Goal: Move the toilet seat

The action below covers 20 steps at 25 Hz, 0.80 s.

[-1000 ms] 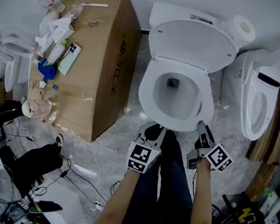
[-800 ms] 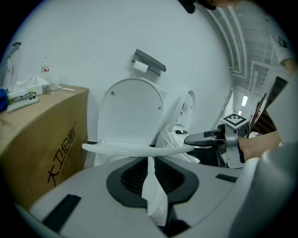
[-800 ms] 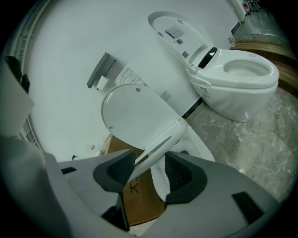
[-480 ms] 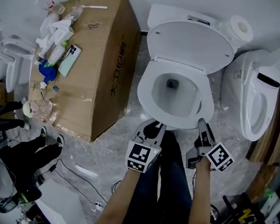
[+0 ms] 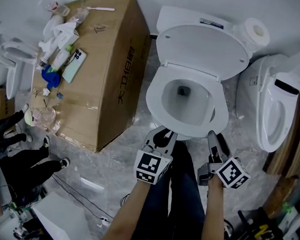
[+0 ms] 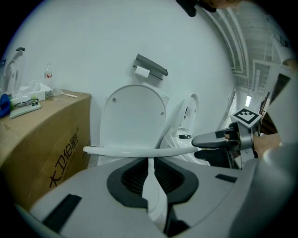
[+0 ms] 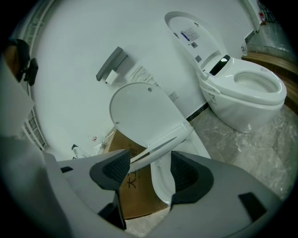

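Right tool [image 7: 150,169] has just spread its jaws wide, loose round the seat [image 7: 163,145] rim at 5 o'clock of the bowl [image 7: 163,183], while the left tool [image 6: 150,160], nearly closed, seems to prop it at 6 o'clock: the barely raised seat could slip off and slam
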Each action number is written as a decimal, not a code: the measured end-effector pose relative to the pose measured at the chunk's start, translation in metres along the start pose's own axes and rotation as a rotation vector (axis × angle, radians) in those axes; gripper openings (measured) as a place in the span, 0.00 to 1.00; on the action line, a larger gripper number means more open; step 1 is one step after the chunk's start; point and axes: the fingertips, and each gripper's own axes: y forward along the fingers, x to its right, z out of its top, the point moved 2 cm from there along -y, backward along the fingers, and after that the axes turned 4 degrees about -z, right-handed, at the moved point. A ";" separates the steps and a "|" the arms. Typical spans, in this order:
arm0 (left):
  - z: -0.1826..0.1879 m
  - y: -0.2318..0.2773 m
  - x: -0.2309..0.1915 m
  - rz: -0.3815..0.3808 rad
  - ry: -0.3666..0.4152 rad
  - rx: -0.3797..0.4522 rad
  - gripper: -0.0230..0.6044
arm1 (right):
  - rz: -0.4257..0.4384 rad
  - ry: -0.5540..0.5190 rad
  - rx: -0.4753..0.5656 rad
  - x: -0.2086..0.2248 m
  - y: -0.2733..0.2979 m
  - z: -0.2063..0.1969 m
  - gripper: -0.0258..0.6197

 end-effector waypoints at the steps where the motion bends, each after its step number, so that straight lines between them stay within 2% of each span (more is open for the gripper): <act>1: 0.000 0.001 0.000 0.000 -0.001 0.000 0.12 | 0.002 0.001 -0.006 -0.001 0.000 -0.003 0.47; 5: 0.005 0.003 0.001 -0.001 -0.003 0.004 0.12 | 0.010 0.013 0.008 -0.004 -0.003 -0.007 0.47; 10: 0.016 0.005 0.000 -0.002 0.001 0.019 0.12 | 0.016 -0.157 0.052 -0.022 -0.012 0.000 0.45; 12: 0.022 0.006 0.000 -0.002 0.003 0.030 0.12 | 0.031 -0.226 0.096 -0.029 -0.016 0.005 0.36; 14: 0.027 0.007 -0.001 0.000 0.004 0.042 0.12 | 0.054 -0.275 0.149 -0.033 -0.020 0.010 0.21; 16: 0.032 0.009 -0.002 0.001 0.005 0.050 0.12 | 0.046 -0.318 0.179 -0.038 -0.022 0.013 0.12; 20: 0.041 0.011 -0.002 0.002 0.008 0.061 0.12 | 0.061 -0.387 0.204 -0.048 -0.024 0.015 0.08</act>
